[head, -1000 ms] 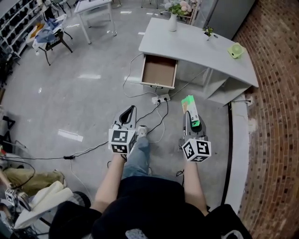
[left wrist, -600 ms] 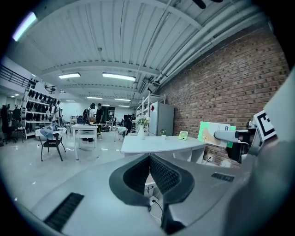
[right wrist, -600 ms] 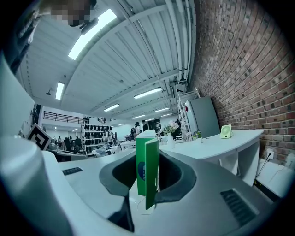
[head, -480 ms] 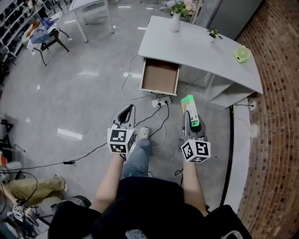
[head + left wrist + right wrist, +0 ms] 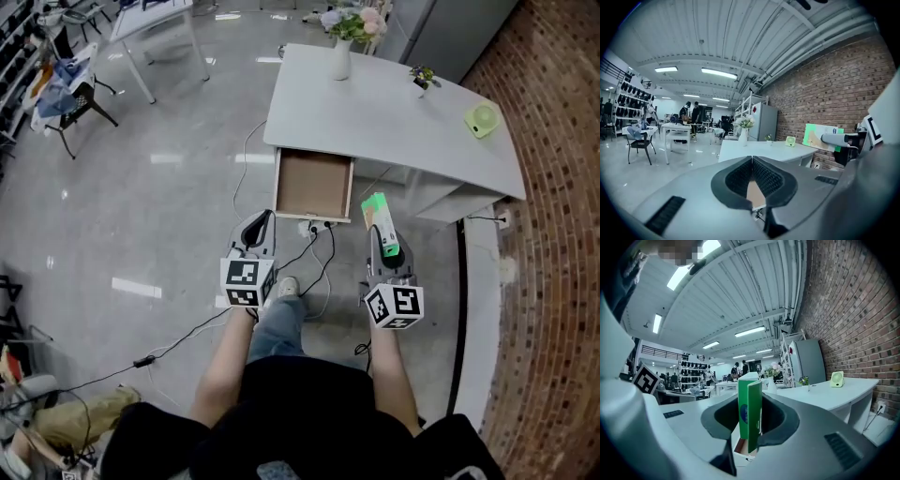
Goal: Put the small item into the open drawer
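My right gripper is shut on a small green box, which stands upright between the jaws in the right gripper view. The open drawer, brown inside and with nothing in it, hangs out of the front of the white desk, just ahead and to the left of the box. My left gripper is shut with nothing in it, its pads meeting; it hovers over the floor just short of the drawer's front left corner.
On the desk stand a vase of flowers, a small plant and a green fan. A power strip and cables lie on the floor under the drawer. A brick wall runs along the right. A chair and table stand far left.
The person has walked toward the desk: the drawer and desk now lie closer to both grippers. The grip on the green box is unchanged.
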The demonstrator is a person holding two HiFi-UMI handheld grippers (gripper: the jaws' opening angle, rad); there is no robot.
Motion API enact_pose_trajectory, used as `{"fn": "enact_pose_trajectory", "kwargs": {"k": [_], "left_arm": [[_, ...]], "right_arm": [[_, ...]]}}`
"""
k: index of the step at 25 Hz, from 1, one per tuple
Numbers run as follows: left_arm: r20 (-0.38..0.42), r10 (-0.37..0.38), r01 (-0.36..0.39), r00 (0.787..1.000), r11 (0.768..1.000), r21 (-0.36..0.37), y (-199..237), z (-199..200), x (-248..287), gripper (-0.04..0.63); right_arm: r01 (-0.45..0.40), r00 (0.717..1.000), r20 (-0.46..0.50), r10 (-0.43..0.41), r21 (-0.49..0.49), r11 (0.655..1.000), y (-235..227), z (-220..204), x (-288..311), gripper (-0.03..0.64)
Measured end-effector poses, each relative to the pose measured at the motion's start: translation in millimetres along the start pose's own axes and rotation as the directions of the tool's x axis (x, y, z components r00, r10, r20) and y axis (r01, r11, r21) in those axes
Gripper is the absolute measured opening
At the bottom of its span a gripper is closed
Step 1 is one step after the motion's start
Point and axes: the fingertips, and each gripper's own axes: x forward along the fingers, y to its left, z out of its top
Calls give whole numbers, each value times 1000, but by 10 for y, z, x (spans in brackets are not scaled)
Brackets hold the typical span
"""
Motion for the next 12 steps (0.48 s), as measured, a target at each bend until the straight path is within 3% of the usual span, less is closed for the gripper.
{"fn": "enact_pose_trajectory", "kwargs": {"k": [12], "left_arm": [[-19,-85,86,996,995,54,336,391,1220,23]], "right_arm": [[33,999,-12,-33,30,999,-368,35,1245,81]]}}
